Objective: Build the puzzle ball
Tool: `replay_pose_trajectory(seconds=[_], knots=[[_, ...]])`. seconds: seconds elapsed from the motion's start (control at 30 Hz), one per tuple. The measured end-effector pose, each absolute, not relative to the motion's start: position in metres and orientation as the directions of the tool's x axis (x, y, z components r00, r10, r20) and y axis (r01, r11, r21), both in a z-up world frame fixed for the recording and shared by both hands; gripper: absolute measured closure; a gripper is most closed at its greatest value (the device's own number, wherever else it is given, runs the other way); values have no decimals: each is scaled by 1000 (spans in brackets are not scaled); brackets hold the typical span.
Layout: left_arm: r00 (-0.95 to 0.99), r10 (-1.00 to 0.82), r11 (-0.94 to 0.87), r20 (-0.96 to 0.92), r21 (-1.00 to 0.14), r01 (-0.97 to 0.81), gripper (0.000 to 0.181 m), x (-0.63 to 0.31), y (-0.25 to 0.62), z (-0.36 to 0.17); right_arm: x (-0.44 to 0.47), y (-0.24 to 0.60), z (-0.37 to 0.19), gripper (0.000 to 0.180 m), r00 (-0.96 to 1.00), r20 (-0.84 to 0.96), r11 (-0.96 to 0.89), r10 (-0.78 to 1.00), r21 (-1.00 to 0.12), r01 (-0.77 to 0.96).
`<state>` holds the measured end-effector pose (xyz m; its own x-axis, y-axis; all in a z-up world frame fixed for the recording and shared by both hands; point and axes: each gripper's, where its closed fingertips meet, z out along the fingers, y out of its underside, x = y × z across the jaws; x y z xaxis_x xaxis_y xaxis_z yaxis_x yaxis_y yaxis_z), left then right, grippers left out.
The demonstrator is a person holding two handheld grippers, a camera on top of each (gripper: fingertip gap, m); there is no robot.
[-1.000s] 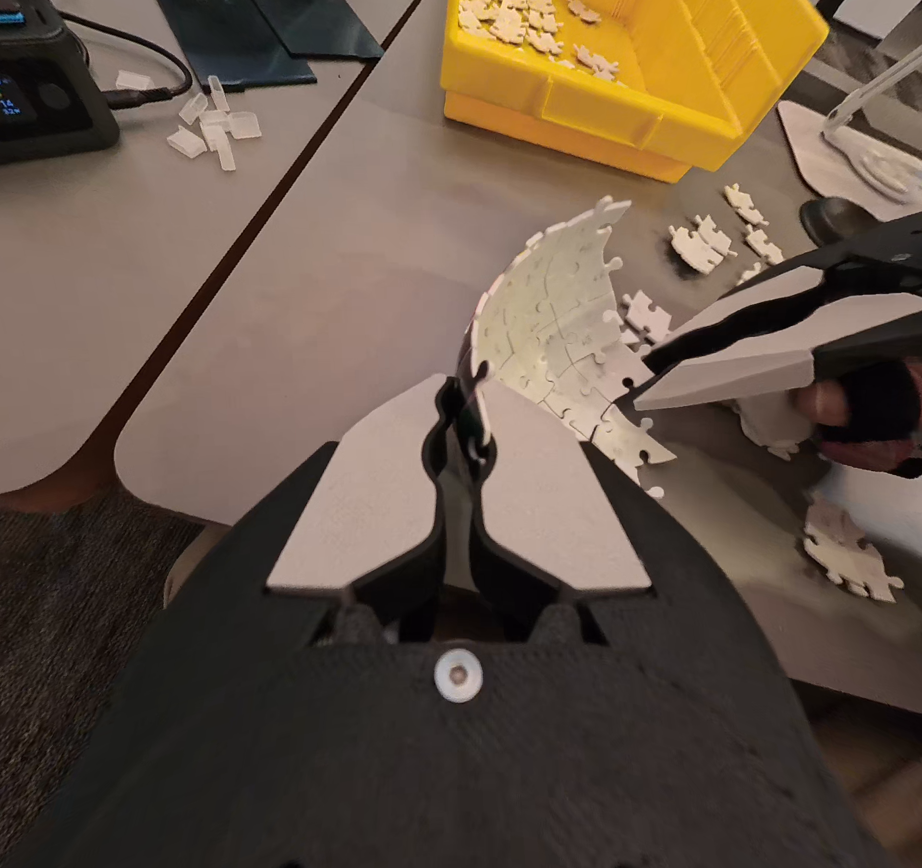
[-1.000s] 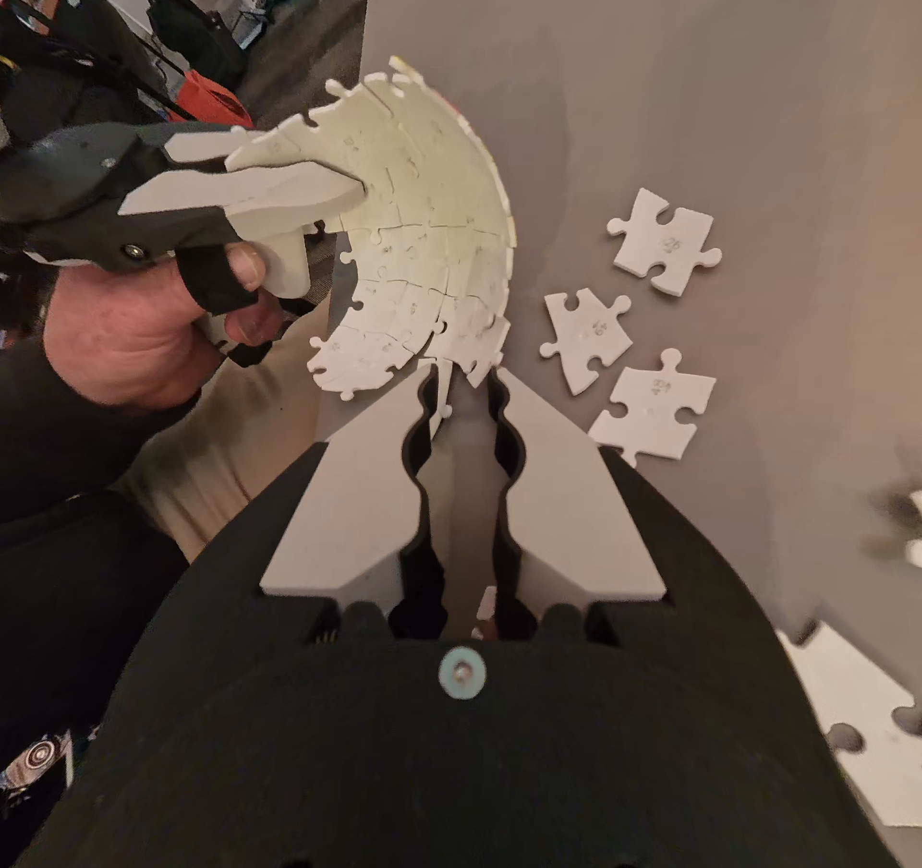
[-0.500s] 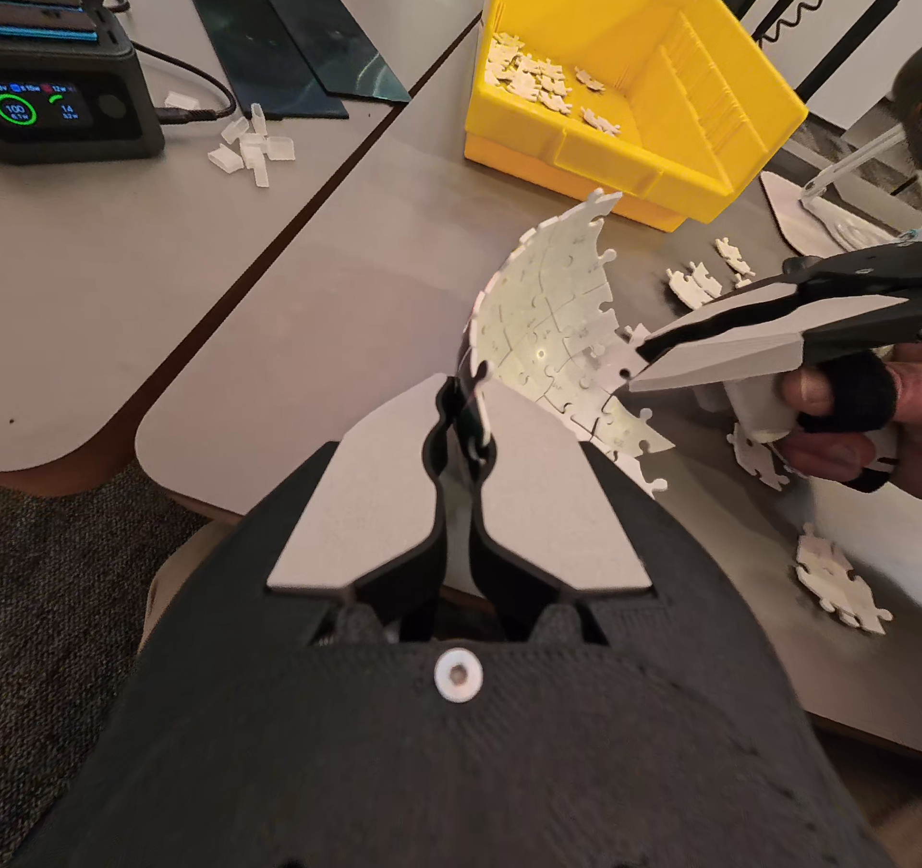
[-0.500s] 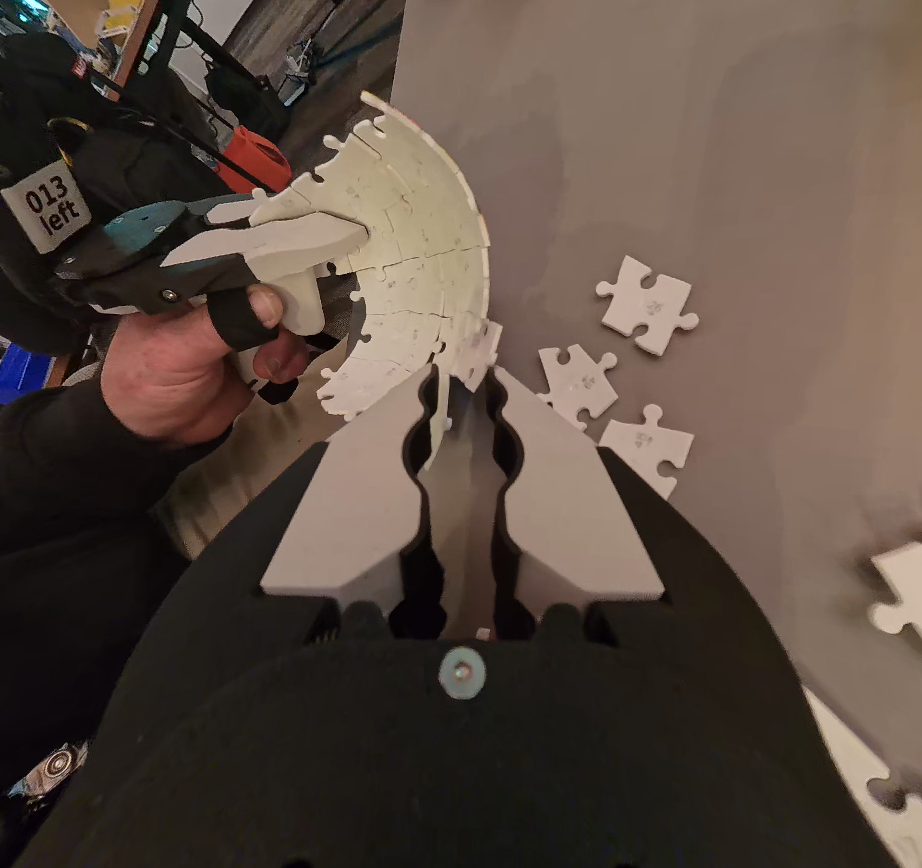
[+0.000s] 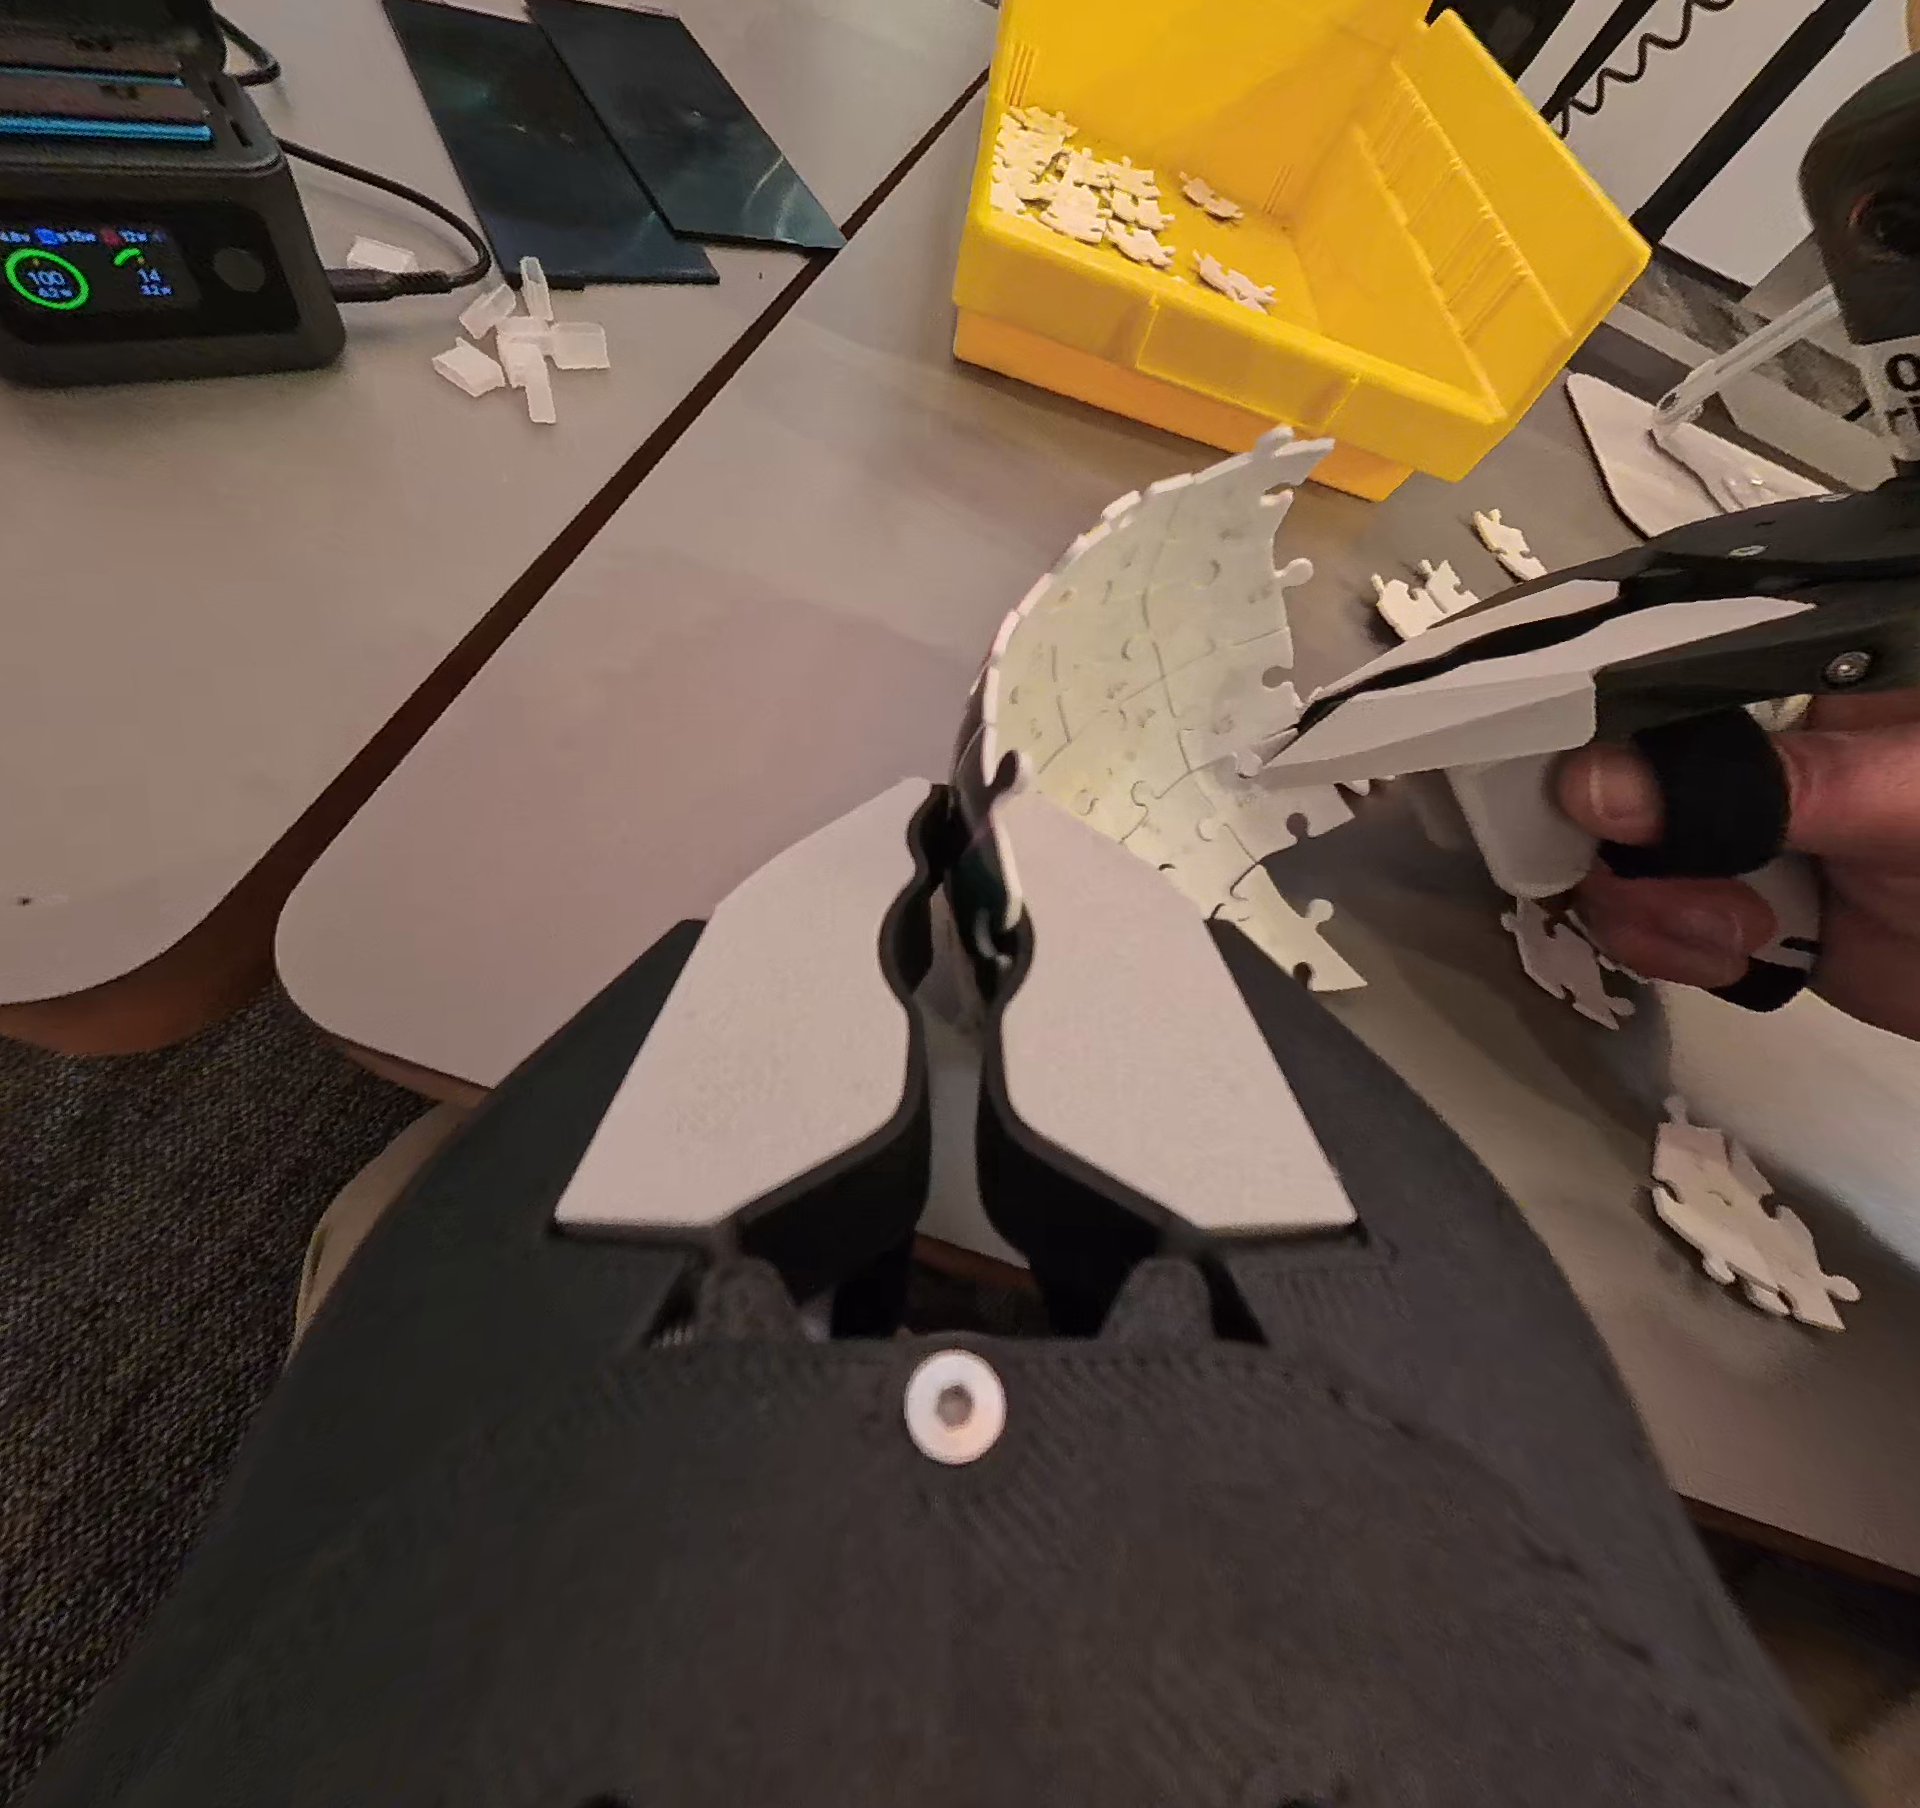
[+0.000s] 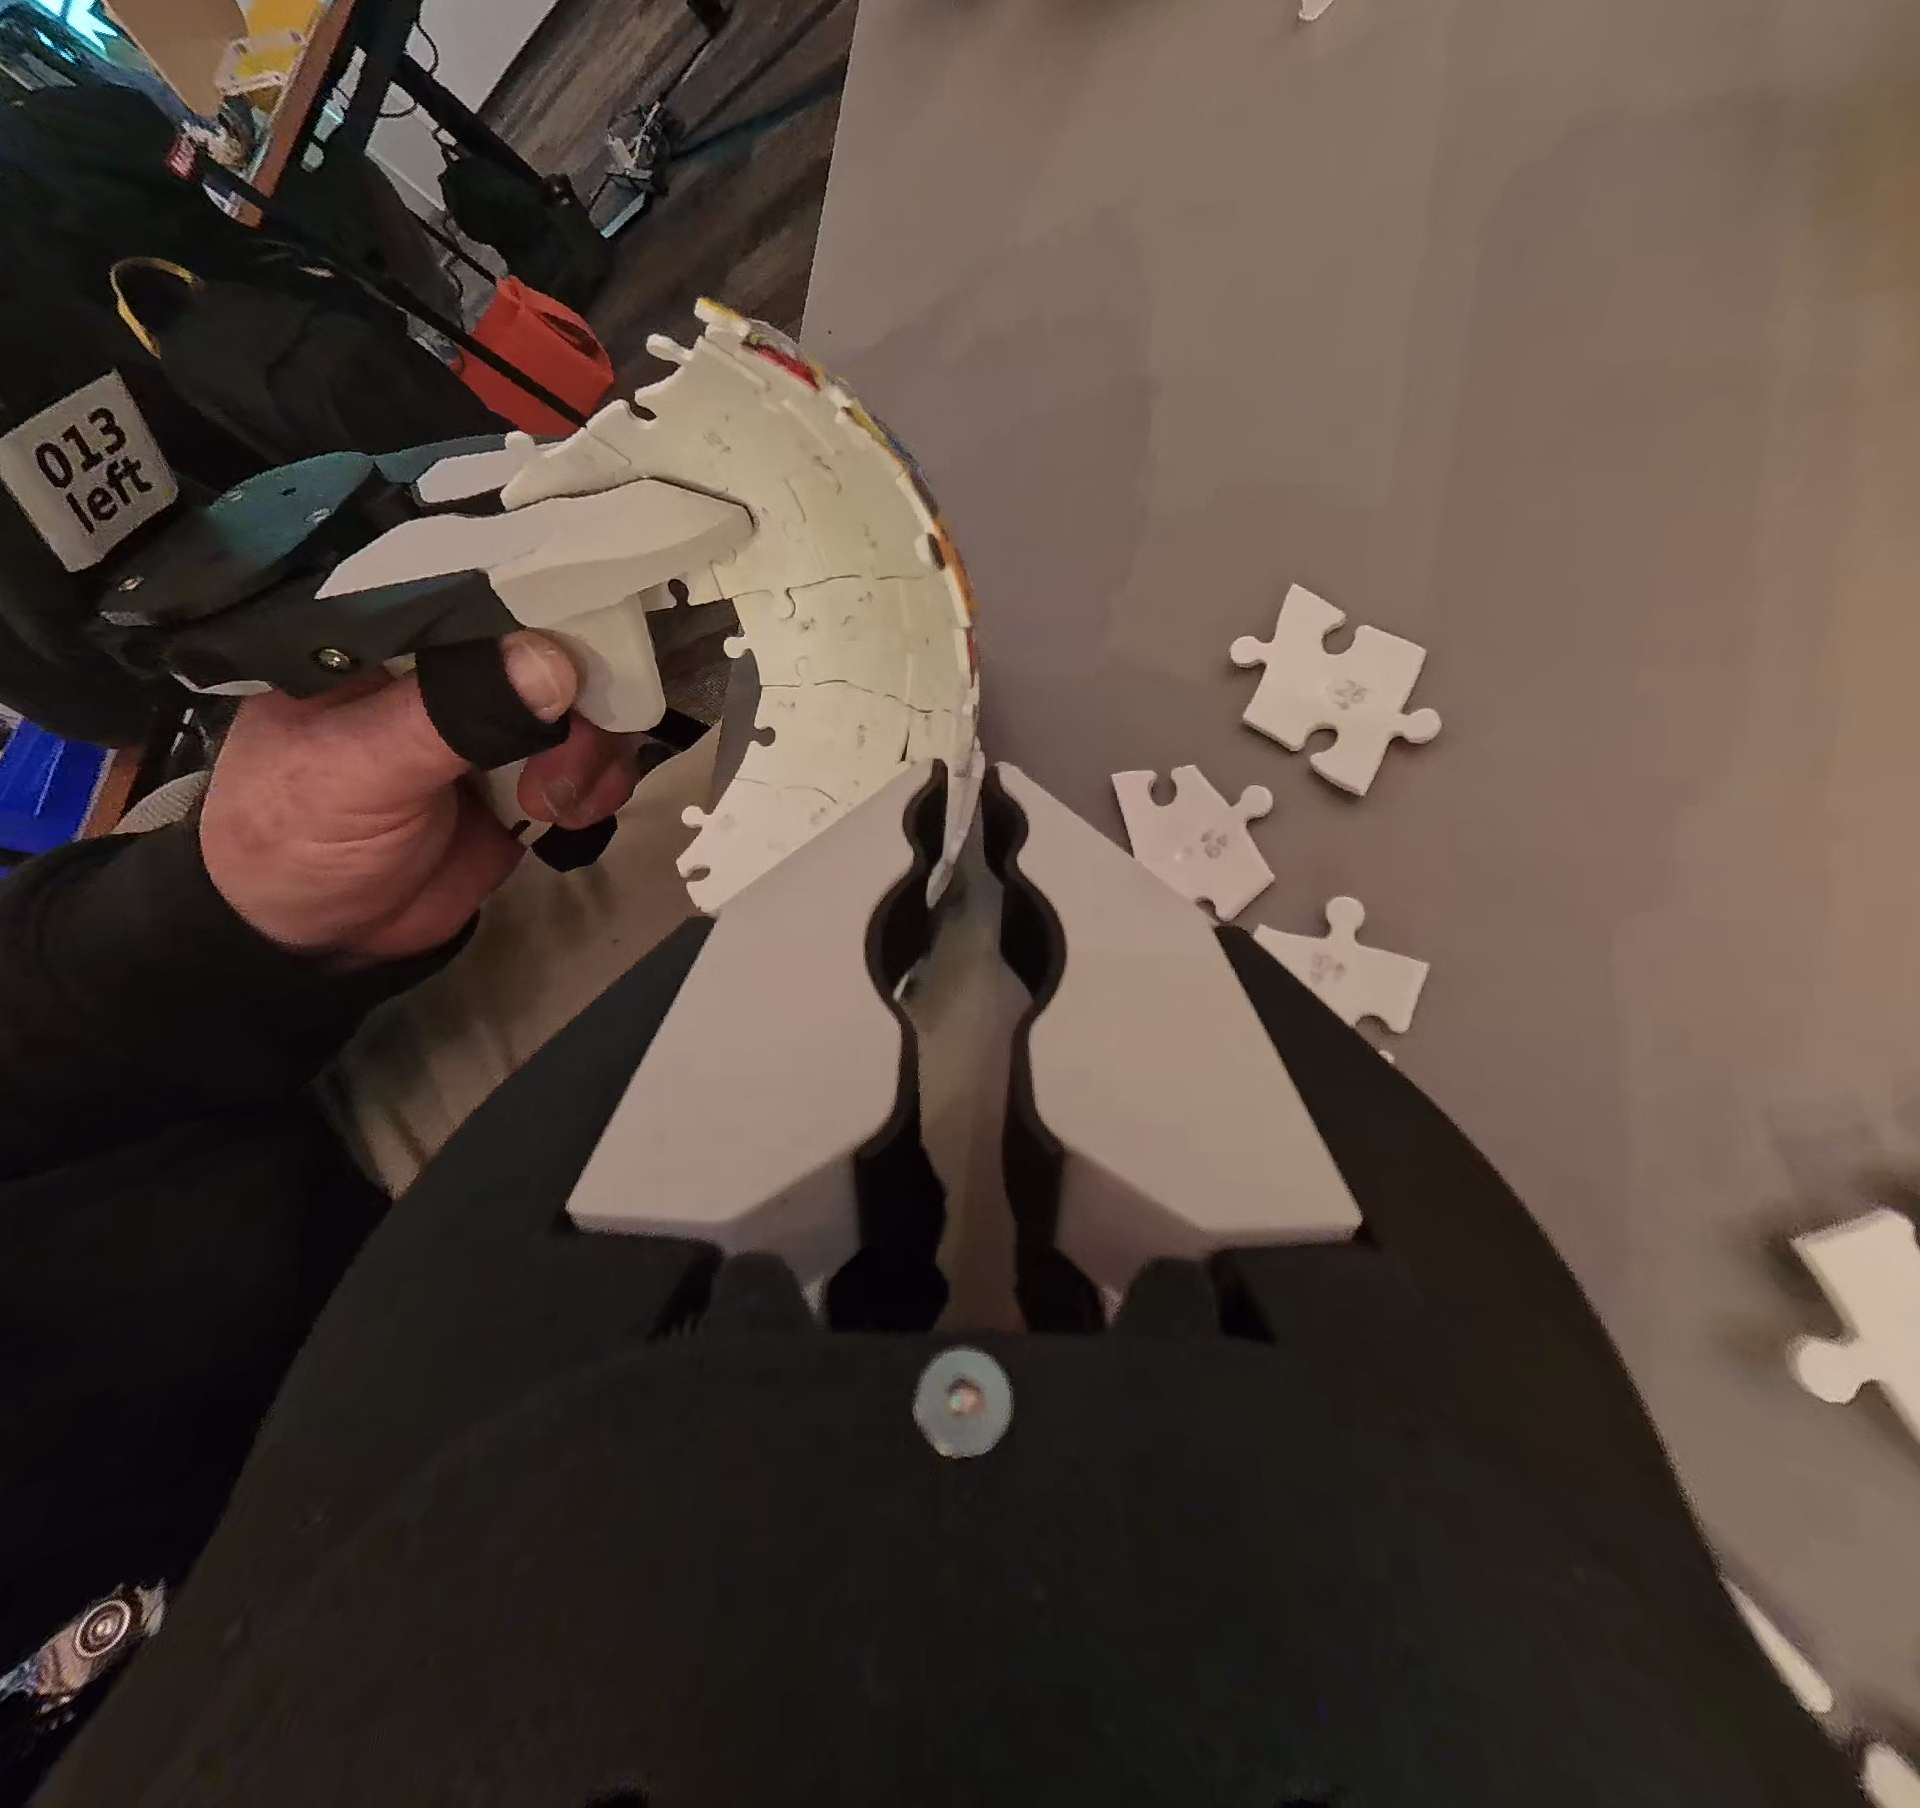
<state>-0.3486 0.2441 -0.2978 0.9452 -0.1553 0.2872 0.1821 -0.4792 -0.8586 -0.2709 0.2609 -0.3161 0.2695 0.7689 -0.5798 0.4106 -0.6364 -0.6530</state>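
Yellow bin (image 5: 1455, 231) stands at the far side of the grey table (image 5: 727, 615); loose white puzzle pieces (image 5: 1091, 189) lie heaped in its back corner. Partly built puzzle ball (image 5: 1143, 698), a curved shell, is held off the table near its front edge. Left gripper (image 5: 971, 823) jaws pinch the shell's rim; right gripper (image 6: 961, 792) jaws clamp its opposite edge. Versus 1.0 s ago: both grips unchanged, shell lifted and tilted, its coloured outer face now visible in the right wrist view. Three loose pieces (image 6: 1340, 698) lie on the table beside it.
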Motion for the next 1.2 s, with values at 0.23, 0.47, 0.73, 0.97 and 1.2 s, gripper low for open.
replay_pose_trajectory(seconds=[0.23, 0.47, 0.73, 0.97, 1.2], knots=[[943, -177, -470, 281, -866, 170, 178, -341, 243, -296, -273, 259, -320, 177, 286, -570, -635, 770, -644, 427], [940, -181, -464, 290, -868, 178, 178, -341, 243, -295, -272, 262, -317, 177, 290, -561, -631, 775, -656, 414], [938, -168, -462, 303, -865, 196, 178, -343, 244, -295, -263, 256, -319, 172, 289, -598, -660, 747, -617, 429], [940, -174, -455, 293, -871, 187, 178, -341, 243, -294, -268, 256, -318, 178, 303, -583, -656, 754, -640, 401], [947, -194, -452, 256, -880, 145, 178, -337, 242, -296, -268, 255, -319, 177, 293, -582, -648, 758, -625, 435]])
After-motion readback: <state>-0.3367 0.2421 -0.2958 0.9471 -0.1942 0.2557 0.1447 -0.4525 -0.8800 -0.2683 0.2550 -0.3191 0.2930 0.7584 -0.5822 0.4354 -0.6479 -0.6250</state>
